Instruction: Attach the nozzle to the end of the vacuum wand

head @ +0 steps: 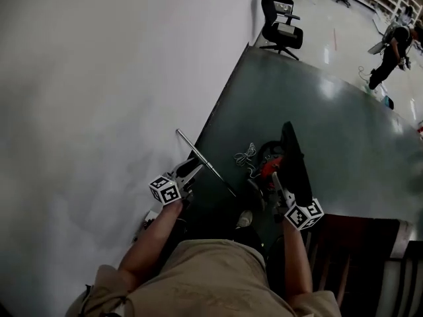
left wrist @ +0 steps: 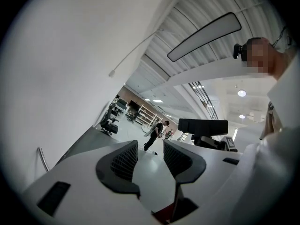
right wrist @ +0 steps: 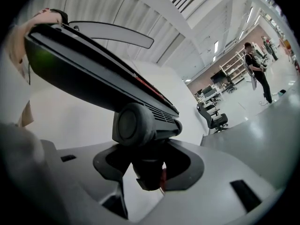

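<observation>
A thin silver vacuum wand (head: 205,160) lies slantwise on the dark floor beside the white wall; its end shows at the far left of the left gripper view as the wand (left wrist: 42,158). My left gripper (head: 193,172) hovers right next to it, and my left gripper (left wrist: 150,146) stands open with nothing between its fingers. The black floor nozzle (head: 295,157) is lifted over the floor. My right gripper (head: 277,185) holds it from below. In the right gripper view my right gripper (right wrist: 149,165) is shut on the neck of the nozzle (right wrist: 93,74), under its wheel.
A red vacuum body (head: 268,169) and a coiled white cable (head: 246,154) lie on the floor between the grippers. The white wall (head: 99,78) fills the left. A black office chair (head: 281,25) and a person (head: 393,51) are far off. Dark slatted furniture (head: 357,256) stands at lower right.
</observation>
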### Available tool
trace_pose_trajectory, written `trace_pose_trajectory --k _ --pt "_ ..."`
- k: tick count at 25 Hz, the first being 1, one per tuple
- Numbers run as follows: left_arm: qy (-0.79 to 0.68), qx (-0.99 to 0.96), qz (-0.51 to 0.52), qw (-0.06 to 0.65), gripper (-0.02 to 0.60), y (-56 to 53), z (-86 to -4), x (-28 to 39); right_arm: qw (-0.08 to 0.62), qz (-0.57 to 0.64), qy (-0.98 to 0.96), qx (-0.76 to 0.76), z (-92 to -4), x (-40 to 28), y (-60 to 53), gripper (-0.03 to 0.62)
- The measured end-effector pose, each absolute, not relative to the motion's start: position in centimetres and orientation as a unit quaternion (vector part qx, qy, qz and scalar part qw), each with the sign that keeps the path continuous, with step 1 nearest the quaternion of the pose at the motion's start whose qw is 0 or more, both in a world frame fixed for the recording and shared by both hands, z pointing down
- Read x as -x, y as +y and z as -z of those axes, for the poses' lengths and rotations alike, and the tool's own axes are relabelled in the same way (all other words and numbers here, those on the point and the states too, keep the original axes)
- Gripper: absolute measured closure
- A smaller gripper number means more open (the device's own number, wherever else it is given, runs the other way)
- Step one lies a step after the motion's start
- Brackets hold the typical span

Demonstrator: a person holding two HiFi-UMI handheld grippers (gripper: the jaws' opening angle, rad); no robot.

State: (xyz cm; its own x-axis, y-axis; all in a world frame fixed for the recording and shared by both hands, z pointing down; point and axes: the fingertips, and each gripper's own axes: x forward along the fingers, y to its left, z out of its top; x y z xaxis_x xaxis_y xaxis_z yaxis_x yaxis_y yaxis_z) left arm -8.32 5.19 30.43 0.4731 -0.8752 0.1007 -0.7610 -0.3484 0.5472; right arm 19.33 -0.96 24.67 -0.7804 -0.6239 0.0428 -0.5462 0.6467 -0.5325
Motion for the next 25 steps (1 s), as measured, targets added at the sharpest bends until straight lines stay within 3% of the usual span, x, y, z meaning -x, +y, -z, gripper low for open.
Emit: trace_pose_trajectory --k 10,25 --pt "-0.569 -0.751 0.124 0.310 0.402 1.8 -37.6 13.7 0.029 0.316 0.906 0.279 -30.4 -12.9 -8.1 0.402" --pt "-0.608 -0.695 0.091 0.373 0.400 -5.3 -53.4 28.2 -0.020 0.332 0.911 0.241 -38.0 6.4 -18.0 0.402"
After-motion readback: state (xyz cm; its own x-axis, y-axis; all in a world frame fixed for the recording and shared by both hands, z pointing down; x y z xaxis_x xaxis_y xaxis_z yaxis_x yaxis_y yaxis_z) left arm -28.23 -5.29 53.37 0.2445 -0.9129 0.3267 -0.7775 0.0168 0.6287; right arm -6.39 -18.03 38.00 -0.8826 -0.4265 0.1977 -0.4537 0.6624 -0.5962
